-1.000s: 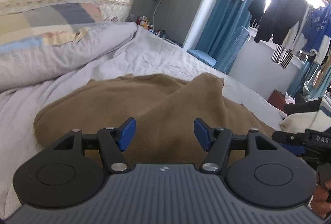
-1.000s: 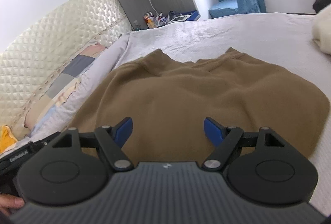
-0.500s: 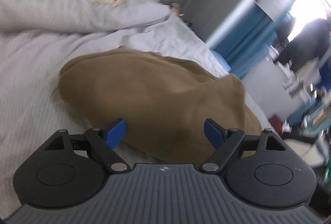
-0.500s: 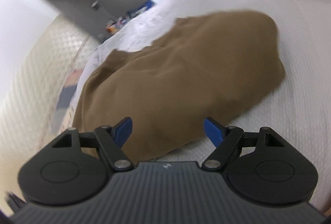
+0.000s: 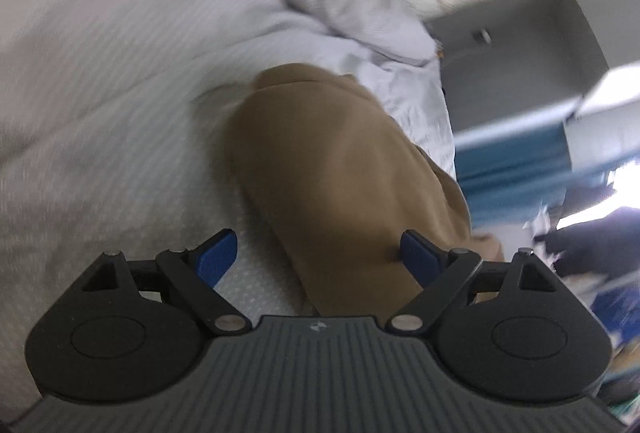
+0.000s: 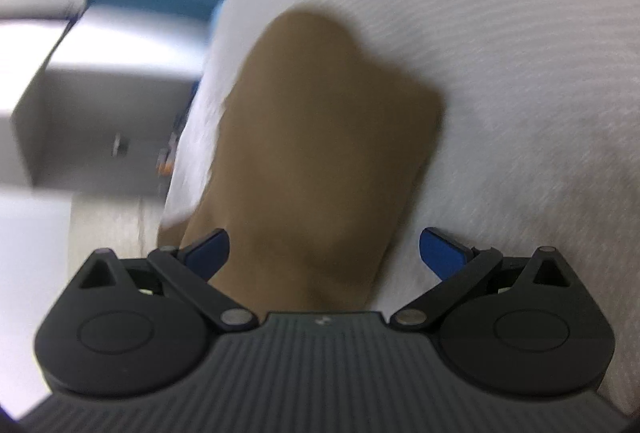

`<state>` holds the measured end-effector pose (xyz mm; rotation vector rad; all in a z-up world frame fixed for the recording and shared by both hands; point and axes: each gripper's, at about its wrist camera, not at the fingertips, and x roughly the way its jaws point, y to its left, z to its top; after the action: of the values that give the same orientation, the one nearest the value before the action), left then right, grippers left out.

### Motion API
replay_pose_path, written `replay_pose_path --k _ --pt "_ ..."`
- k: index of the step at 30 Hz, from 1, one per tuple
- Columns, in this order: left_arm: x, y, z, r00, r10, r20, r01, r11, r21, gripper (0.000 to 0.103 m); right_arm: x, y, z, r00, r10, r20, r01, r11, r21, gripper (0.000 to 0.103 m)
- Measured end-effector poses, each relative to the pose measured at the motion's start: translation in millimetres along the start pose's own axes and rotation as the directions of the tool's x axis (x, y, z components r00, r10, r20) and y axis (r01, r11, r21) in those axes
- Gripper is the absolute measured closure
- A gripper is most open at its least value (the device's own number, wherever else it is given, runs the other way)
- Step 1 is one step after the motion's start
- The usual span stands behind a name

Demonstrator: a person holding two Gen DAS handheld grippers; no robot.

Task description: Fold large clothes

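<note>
Both jaws opening wide, empty, over brown garment (image 5: pixel 344 169) edges.

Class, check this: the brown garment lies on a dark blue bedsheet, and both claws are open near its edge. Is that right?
Not quite. The bedsheet is pale grey-white, as the right wrist view shows. The brown garment does lie on it, with the left claw and right claw opening.
</note>
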<state>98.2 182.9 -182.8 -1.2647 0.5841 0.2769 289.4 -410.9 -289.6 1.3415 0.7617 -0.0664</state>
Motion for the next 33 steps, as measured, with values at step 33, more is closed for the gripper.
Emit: replay_pose_path --k 33 --pt "70 3 18 0.995 -0.097 0.002 0.095 0.974 -0.208 0.027 28 8 7 0.995 0.102 -0.003 -0.102 0.994 -0.025 0.000"
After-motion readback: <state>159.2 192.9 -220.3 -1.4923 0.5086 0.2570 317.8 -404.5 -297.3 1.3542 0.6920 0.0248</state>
